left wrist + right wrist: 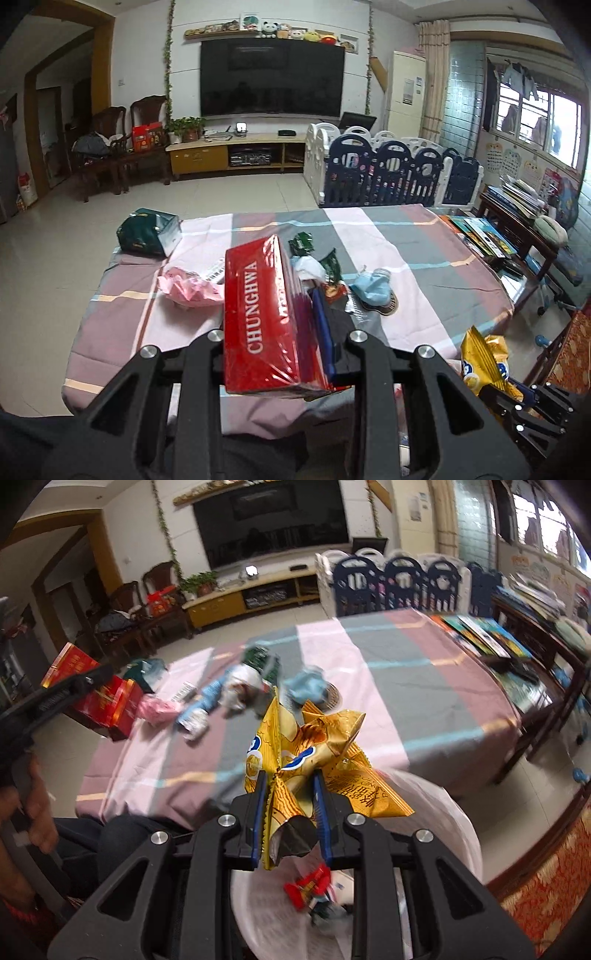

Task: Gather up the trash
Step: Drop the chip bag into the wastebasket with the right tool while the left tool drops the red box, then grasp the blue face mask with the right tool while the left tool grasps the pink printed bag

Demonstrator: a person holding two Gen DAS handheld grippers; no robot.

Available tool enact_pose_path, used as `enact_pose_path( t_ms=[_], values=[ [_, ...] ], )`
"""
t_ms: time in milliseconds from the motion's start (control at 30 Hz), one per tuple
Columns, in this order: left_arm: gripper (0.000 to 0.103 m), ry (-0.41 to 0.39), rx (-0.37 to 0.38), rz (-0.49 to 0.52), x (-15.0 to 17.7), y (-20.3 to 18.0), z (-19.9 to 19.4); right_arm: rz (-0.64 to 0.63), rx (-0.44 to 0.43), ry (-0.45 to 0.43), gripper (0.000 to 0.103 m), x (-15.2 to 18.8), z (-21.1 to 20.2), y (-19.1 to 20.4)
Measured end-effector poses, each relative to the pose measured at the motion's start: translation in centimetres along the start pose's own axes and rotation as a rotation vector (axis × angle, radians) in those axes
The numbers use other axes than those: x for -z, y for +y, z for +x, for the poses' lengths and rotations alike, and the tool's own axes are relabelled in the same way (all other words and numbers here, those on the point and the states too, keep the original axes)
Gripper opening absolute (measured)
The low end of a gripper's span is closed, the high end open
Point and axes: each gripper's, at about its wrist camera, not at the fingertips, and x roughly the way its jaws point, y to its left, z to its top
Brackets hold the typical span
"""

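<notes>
Jaws, left: left gripper (291,321) clenched on the red carton (258,314), held flat-side to the pads, lifted off the tabletop (424,251).
Jaws, right: right gripper (290,805) pinching the gold snack wrapper (306,746) by its crumpled waist, above the white bag (436,812).
Left pile: dark green pouch (147,232) at the far corner; pink crumpled plastic (188,290) just beside the carton.
Centre pile: green foil scraps (301,243), white wad (308,266), blue face mask (373,288), all loose on the striped cloth.
Bag: mouth open under the wrapper; red wrapper (308,886) and other scraps already inside.
Step in hand, judged: drop the wrapper first. Centre it over the mouth before letting go; foil is light and may drift or cling to a pad.
Carton next, judged: rigid, cellophane-slick, long; tip it end-first so it clears the rim.
Textures: glossy film on carton; creased metallic foil; soft pleated mask; thin, limp bag.
</notes>
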Motion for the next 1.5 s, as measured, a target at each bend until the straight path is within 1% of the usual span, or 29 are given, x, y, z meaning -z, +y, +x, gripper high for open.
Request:
enact_pose_path(
  t_ms=[100, 200, 367, 467, 533, 600, 667, 700, 833, 933, 1033, 1067, 1100, 1133, 1167, 1200, 1233, 1300, 1400, 1500],
  values=[
    [0.029, 0.004, 0.020, 0.028, 0.4, -1.2, -0.1, 0.073, 0.034, 0.044, 0.024, 1.3, 0.1, -2.7],
    [0.029, 0.009, 0.036, 0.053, 0.8, -2.4, -0.3, 0.113, 0.054, 0.062, 0.024, 2.2, 0.0, -4.3],
    [0.029, 0.028, 0.067, 0.080, 1.5, -3.7, -0.4, 0.136, 0.058, 0.086, 0.024, 2.9, 0.4, -5.1],
    [0.029, 0.043, 0.082, 0.094, 2.0, -4.2, -0.3, 0.127, 0.062, 0.124, 0.025, 3.5, 1.3, -5.0],
    [0.029, 0.062, 0.102, 0.097, 2.3, -4.4, 0.0, 0.129, 0.061, 0.163, 0.034, 4.0, 2.0, -5.0],
    [0.029, 0.081, 0.125, 0.091, 2.6, -4.7, 0.2, 0.176, 0.053, 0.163, 0.056, 4.3, 1.9, -5.6],
    [0.029, 0.108, 0.158, 0.081, 2.8, -4.7, 0.6, 0.247, 0.027, 0.132, 0.061, 4.2, 1.1, -6.6],
    [0.029, 0.123, 0.175, 0.074, 2.9, -4.8, 0.8, 0.272, 0.022, 0.114, 0.062, 4.0, 0.7, -7.1],
    [0.029, 0.209, 0.279, 0.035, 3.7, -5.0, 2.2, 0.324, 0.057, 0.017, 0.065, 3.0, -1.6, -8.8],
    [0.029, 0.305, 0.416, 0.000, 4.7, -5.6, 3.6, 0.375, 0.079, -0.044, 0.067, 2.5, -3.0, -10.0],
    [0.029, 0.394, 0.547, 0.008, 6.1, -7.0, 4.5, 0.405, 0.092, -0.066, 0.067, 2.3, -3.5, -10.8],
    [0.036, 0.429, 0.591, 0.010, 6.6, -7.5, 4.8, 0.409, 0.096, -0.068, 0.067, 2.3, -3.5, -11.0],
    [0.054, 0.455, 0.631, 0.004, 7.1, -8.0, 5.0, 0.410, 0.097, -0.068, 0.067, 2.4, -3.4, -11.0],
    [0.064, 0.480, 0.669, -0.010, 7.6, -8.3, 5.3, 0.411, 0.098, -0.065, 0.067, 2.4, -3.3, -11.0],
    [0.079, 0.504, 0.687, -0.016, 7.9, -8.7, 5.5, 0.411, 0.096, -0.061, 0.067, 2.4, -3.2, -11.0],
    [0.085, 0.518, 0.681, -0.013, 8.2, -8.8, 5.7, 0.412, 0.093, -0.056, 0.067, 2.5, -2.9, -10.9],
    [0.085, 0.519, 0.657, -0.006, 8.2, -8.8, 6.0, 0.413, 0.091, -0.053, 0.067, 2.5, -2.7, -10.8],
    [0.088, 0.489, 0.574, -0.010, 7.9, -7.8, 6.7, 0.409, 0.089, -0.043, 0.067, 2.6, -2.2, -10.7],
    [0.088, 0.414, 0.386, -0.073, 6.3, -3.9, 8.0, 0.405, 0.085, -0.031, 0.067, 2.7, -1.5, -10.5],
    [0.088, 0.316, 0.105, -0.132, 2.9, 1.9, 10.1, 0.394, 0.083, -0.012, 0.067, 2.8, -0.3, -10.1]
  ],
)
